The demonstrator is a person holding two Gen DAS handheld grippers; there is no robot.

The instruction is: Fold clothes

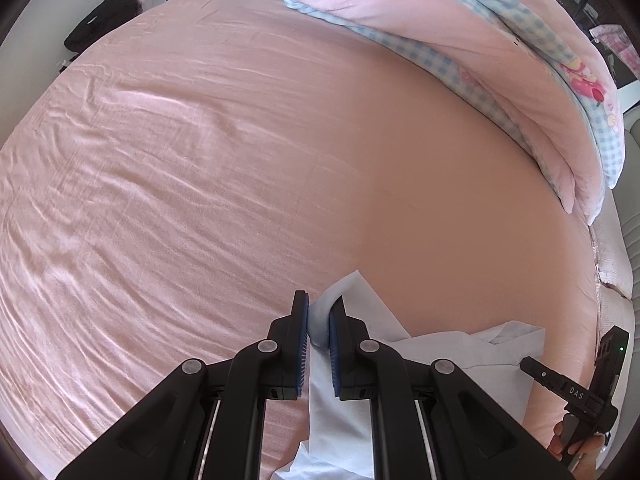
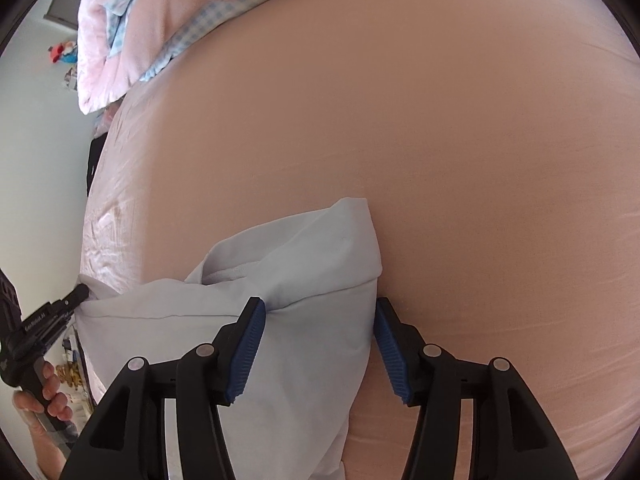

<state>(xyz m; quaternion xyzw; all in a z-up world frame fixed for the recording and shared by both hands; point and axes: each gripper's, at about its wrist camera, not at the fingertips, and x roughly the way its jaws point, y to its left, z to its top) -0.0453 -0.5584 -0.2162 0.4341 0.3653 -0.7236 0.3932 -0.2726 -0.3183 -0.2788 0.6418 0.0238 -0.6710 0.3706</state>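
A pale blue garment lies crumpled on the pink bed sheet near the front edge. My left gripper is shut on a raised fold of it, with cloth pinched between the blue pads. In the right wrist view the garment bunches up into a peak, and my right gripper stands open, its fingers either side of the cloth. At the far left of that view the left gripper holds the garment's edge. One of the right gripper's fingers shows at the lower right of the left wrist view.
A pink quilt with blue gingham lining is piled along the far side of the bed. A black bag sits beyond the far left corner. The bed's edge runs down the right. A person's hand grips the left handle.
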